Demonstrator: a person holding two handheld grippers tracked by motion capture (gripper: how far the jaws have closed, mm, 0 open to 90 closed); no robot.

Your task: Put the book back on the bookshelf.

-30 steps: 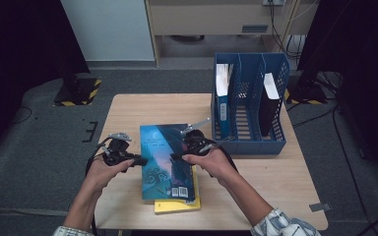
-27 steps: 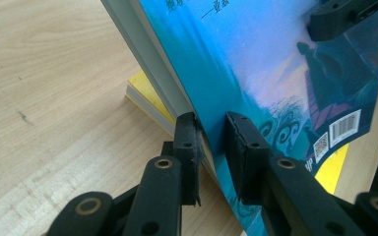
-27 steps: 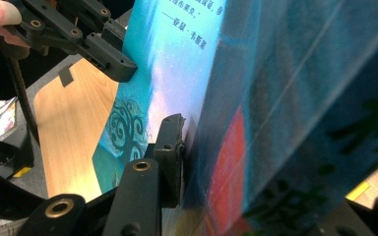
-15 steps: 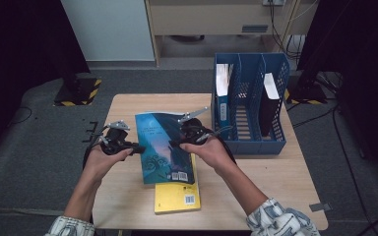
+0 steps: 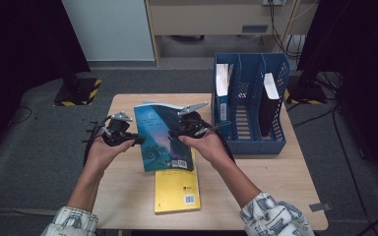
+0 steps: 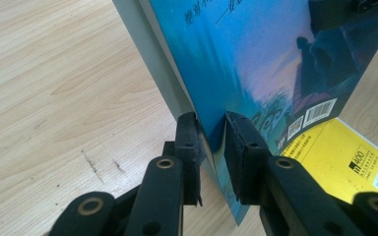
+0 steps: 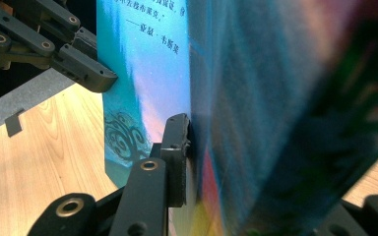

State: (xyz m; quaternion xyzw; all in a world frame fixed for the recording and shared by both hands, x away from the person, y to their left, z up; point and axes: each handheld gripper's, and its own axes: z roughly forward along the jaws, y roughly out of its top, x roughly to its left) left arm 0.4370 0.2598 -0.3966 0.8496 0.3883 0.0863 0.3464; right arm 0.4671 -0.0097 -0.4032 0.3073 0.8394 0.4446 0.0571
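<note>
Yellow book and blue file rack on the wooden table

The yellow book (image 5: 177, 189) lies flat at lower centre of the table (image 5: 123, 187); the blue file rack (image 5: 250, 105) stands at right, holding upright books.

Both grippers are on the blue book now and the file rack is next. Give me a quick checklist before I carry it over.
1. Left gripper clamped on the blue book: ok, pads press its edge.
2. Right gripper clamped on the book: ok by its near pad; its other jaw is hidden behind the cover.
3. Book clear of the yellow book: ok, it is tilted up off it.
4. Free slot in the blue rack: ok, the middle one looks empty.
5. Book turned upright for the slot: not ok, it is slanted.
6. Slot wide enough for the book: cannot tell.
</note>
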